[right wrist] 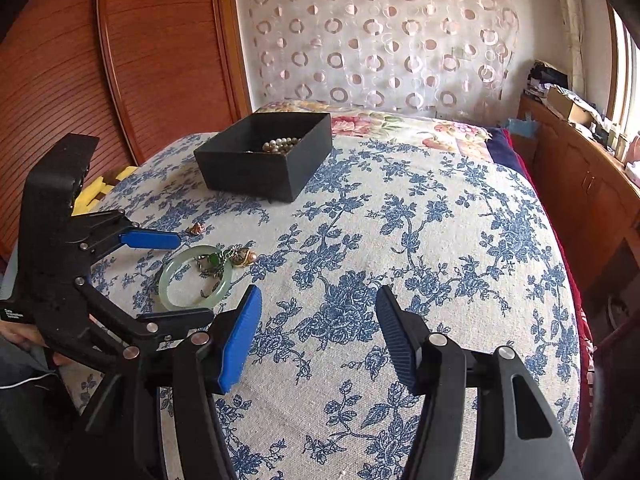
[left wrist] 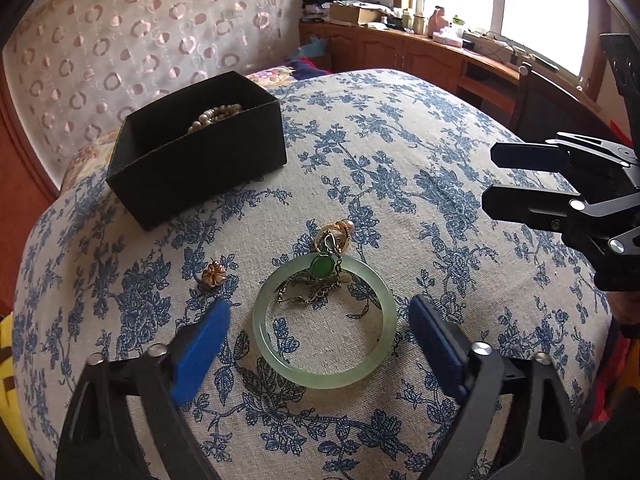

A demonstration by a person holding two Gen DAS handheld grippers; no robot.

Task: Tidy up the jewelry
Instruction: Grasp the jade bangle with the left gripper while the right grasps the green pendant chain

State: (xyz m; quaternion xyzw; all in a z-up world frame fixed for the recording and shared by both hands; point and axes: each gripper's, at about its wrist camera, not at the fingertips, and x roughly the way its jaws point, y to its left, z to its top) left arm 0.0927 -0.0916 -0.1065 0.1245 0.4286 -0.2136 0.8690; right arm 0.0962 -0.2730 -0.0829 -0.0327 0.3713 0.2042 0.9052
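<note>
While spread wide, left hand-held gripper [left wrist: 320, 334] flanks the jade bangle [left wrist: 325, 322].

I saw the bangle [left wrist: 325, 322] lying on the cloth [left wrist: 440, 184], between the fingers of my left gripper [left wrist: 320, 332], not touching them. A pendant [left wrist: 320, 267] and rings [left wrist: 334, 234] lay across its far rim. A brooch [left wrist: 213, 274] was to its left. Behind stood the box [left wrist: 200, 160], with beads [left wrist: 214, 117] in it. My right gripper [right wrist: 316, 334] was well to the right.
</note>
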